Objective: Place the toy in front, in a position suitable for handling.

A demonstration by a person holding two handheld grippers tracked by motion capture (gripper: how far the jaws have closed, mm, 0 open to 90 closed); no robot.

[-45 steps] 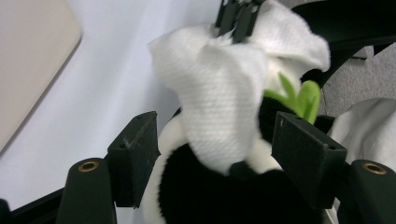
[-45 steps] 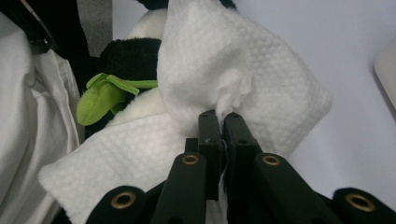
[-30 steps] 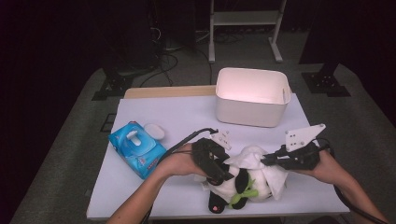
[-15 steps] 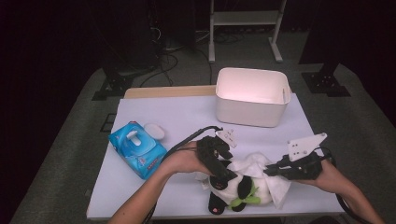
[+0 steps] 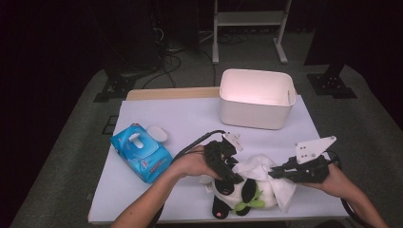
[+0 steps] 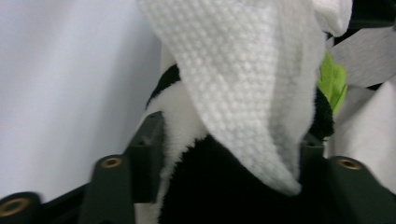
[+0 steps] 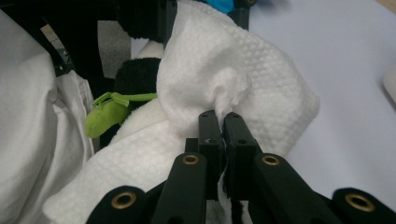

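and here we are at the near edge of the tabletop [image 5: 199,118], towards its right corner, where the plush panda [image 5: 240,190] lies on its side, black limbs and a bit of green showing. draped over its top is the white wipe [image 5: 259,168], textured, crumpled, hanging down the panda's right side.

the right gripper [image 5: 275,173] comes in from the right edge, and look at its own view: jaws pressed tight together on a pinched fold of the white wipe [image 7: 219,88], cloth bunching up just above the tips. the green leaf [image 7: 105,114] of the toy sits left of that fold.

the left gripper [image 5: 227,172] is over the panda's head end, hand [image 5: 192,161] behind it. in the left gripper view its jaws stand wide on either side of the panda [image 6: 219,191], black and white fur right between them, the white wipe [image 6: 243,88] hanging down in front; whether the pads actually press the fur, can't tell.

further off: a blue pack of wet wipes [image 5: 141,152] near the left edge with its lid flipped up, and a white bin [image 5: 256,102] at the far right corner, well apart from the action.
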